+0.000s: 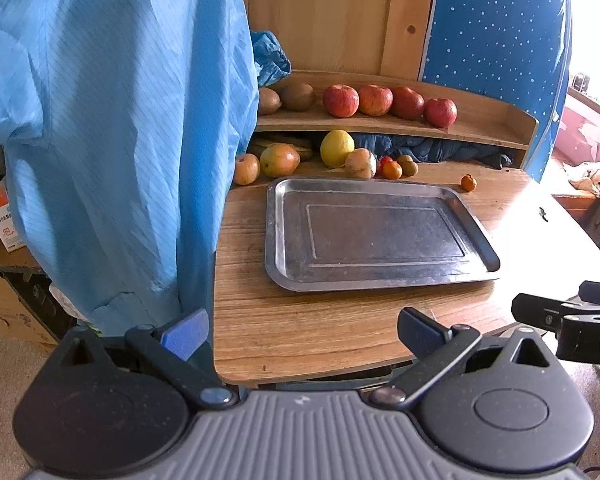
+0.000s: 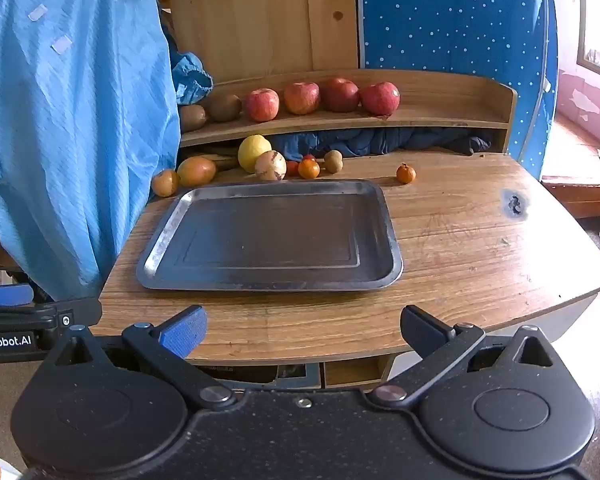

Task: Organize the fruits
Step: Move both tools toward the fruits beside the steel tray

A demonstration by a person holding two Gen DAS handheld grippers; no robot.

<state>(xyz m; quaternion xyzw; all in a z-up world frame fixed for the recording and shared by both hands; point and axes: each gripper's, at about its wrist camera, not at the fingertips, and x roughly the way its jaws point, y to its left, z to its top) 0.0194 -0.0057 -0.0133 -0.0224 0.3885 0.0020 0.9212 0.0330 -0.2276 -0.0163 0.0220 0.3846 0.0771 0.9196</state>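
An empty metal tray (image 1: 292,236) (image 2: 172,216) lies on the wooden table. Behind it sits a cluster of fruit: a yellow lemon (image 1: 337,148) (image 2: 253,152), a mango (image 1: 280,159) (image 2: 196,171), a pale round fruit (image 1: 360,163) (image 2: 270,165) and small oranges (image 1: 392,170) (image 2: 309,168). One small orange (image 1: 468,183) (image 2: 405,173) lies apart on the right. Several red apples (image 1: 341,100) (image 2: 262,105) and kiwis (image 1: 298,96) (image 2: 225,107) line the shelf above. My left gripper (image 1: 304,334) and right gripper (image 2: 302,332) both hang open before the table's front edge, holding nothing.
A blue garment (image 1: 120,140) (image 2: 76,120) hangs at the table's left side. A blue dotted panel (image 1: 496,40) (image 2: 452,20) stands at the back right. Dark blue cloth (image 1: 432,148) (image 2: 380,140) is stuffed under the shelf. Cardboard boxes (image 1: 0,216) stand on the left.
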